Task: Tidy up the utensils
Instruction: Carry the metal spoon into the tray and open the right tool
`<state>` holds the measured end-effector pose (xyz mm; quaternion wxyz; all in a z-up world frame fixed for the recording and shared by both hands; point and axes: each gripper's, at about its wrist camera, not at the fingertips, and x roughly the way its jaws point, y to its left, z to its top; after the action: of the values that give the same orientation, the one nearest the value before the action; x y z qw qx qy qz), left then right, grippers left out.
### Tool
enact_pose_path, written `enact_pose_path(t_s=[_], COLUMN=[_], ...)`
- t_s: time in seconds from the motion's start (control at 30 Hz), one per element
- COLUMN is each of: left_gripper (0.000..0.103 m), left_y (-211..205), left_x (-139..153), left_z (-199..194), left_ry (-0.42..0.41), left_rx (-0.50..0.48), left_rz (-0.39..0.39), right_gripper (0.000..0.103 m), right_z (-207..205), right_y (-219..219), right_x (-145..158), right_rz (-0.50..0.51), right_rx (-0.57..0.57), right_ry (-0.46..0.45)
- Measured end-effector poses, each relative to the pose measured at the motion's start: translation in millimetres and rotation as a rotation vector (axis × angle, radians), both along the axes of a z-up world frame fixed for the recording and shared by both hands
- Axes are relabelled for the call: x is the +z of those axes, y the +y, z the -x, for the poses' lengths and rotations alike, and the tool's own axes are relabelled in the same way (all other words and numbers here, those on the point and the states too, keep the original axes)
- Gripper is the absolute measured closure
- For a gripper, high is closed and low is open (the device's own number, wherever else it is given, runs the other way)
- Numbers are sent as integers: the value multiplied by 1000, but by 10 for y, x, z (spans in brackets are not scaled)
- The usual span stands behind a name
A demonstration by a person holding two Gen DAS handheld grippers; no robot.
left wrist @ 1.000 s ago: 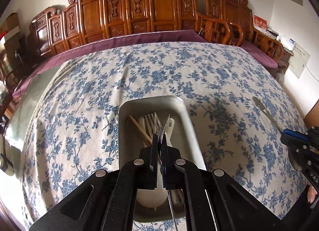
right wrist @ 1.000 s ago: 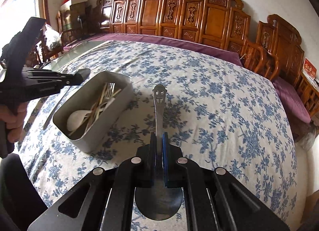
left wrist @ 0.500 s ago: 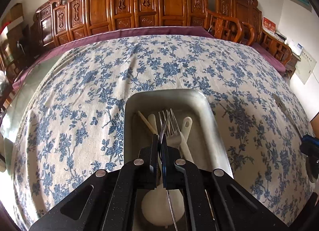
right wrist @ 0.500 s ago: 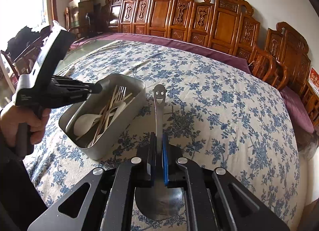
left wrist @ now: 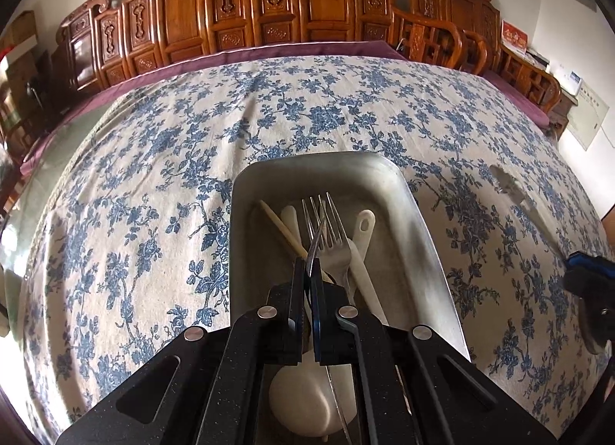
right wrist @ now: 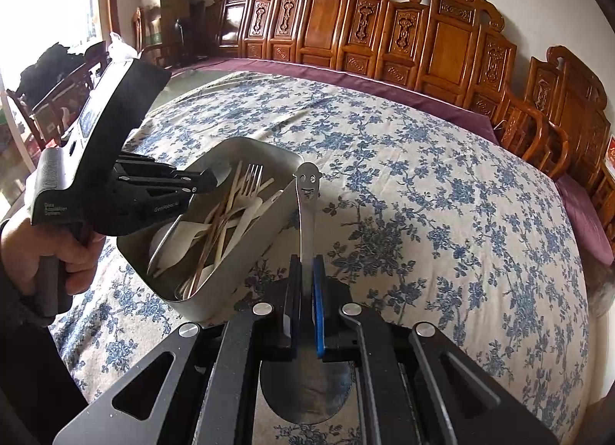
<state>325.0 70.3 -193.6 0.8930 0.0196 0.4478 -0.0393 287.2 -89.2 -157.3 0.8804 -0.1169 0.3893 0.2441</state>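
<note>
A grey metal tray (left wrist: 419, 222) (right wrist: 246, 252) sits on the flowered tablecloth and holds forks, white plastic spoons and wooden chopsticks. My left gripper (left wrist: 309, 272) is shut on a thin metal utensil (left wrist: 317, 241), seen edge-on, held low over the tray's near half; it also shows in the right wrist view (right wrist: 209, 179). My right gripper (right wrist: 306, 264) is shut on a steel spoon with a smiley-face handle (right wrist: 306, 191), handle pointing away, bowl below the fingers. It hovers just right of the tray.
A row of carved wooden chairs (right wrist: 384, 33) lines the far side of the table. A purple cloth edge (left wrist: 269, 50) borders the flowered tablecloth (right wrist: 442, 214). Boxes and furniture stand at the left by a window (right wrist: 54, 10).
My left gripper has moved forward and down over the tray with its utensil. My right gripper has moved closer to the tray with the spoon.
</note>
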Motion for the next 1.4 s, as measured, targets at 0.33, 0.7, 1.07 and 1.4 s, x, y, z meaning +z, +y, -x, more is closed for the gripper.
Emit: enact_pose_path(t_s=[0.33,0.7,1.07,1.4], left_gripper=[101,99,88,73], left_y=[62,301,562,697], left_x=[71,239,345,397], left_z=[91,193,205,193], left_ry=[-5,-42,-70,-87], left_rx=[1,51,103,131], left_rz=[34,55,43,41], right_gripper=[96,96,96,96], right_z=[-2,-18,-122,-283], right_y=[169,344,661,954], right_x=[37,90,22,-120], right_rz=[4,-15,-72,-117], right_rx=[21,40,72,77], right_ry=[-4,-1,39,95])
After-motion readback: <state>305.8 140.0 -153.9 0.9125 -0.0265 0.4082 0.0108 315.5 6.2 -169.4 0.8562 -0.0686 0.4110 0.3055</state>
